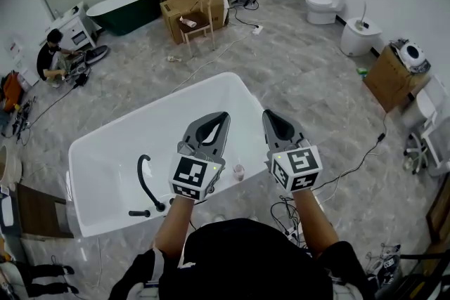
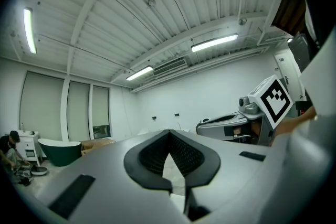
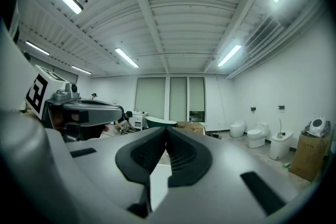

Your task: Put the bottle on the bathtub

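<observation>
Head view, looking down from the wearer's spot: where is the bottle point(image 1: 238, 171)?

It's small and pinkish, upright on what looks like the near rim of the white bathtub point(image 1: 140, 133). It sits between the two tools and below them, and neither touches it.

And the tools?

The left tool point(image 1: 224, 116) has its tips pressed together with nothing held. The left gripper view shows only pale floor through the gap behind the tips. The right tool point(image 1: 268, 114) is the same: tips meeting, empty.

So is the job done?

I'd judge the bottle is already where the task wants it, or else it hasn't been handled yet; I can't tell which. If it needs resetting, I'd spread one tool's tips first and come straight down over the bottle. Then I'd close low on its body. Something that small probably tips off a narrow rim at any sideways nudge.

Which tool?

Either would do, since it's between them. The black faucet point(image 1: 144, 183) is well off to the left, so it's no obstacle.
</observation>
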A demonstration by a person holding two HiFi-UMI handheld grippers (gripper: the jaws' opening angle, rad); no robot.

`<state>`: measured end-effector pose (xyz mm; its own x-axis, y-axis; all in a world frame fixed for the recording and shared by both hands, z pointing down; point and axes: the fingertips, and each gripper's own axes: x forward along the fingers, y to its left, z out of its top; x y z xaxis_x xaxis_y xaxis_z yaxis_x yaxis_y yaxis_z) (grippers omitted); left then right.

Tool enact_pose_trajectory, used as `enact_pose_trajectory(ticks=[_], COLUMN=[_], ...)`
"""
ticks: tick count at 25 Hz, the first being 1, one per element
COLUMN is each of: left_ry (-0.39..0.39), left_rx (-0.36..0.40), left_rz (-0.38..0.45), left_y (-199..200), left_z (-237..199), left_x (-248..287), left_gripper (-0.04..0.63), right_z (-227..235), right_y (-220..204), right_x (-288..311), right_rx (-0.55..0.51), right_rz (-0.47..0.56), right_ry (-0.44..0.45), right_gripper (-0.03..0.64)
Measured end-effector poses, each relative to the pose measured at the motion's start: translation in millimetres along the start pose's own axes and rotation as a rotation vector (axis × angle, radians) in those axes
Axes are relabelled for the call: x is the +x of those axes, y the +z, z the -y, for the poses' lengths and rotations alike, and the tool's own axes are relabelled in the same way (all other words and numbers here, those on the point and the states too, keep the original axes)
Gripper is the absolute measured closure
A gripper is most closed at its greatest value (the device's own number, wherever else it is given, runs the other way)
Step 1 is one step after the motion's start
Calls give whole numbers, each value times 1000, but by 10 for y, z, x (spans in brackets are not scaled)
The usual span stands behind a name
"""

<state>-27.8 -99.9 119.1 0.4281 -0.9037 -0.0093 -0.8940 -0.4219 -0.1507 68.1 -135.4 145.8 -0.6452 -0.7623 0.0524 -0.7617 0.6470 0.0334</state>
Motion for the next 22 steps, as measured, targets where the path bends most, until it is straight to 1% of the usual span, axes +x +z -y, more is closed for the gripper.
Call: enact_pose_trajectory(ticks=[7,12,22], left_ry=[8,28,53], left_rx=[-20,-5,-15], left_rz=[-19,-10,-9], left_y=[-70,-72,-82], left_z=[-28,-119,-260], left_x=[13,-20,-26], left_gripper=[583,583,583], right_z=[27,69,155], right_y=[-39,-56,-40], right_x=[29,41,90], right_rx=[4,4,5], right_rz=[-4,-8,-8], right_ry=[-6,-16,-36], right_gripper=[594,594,594])
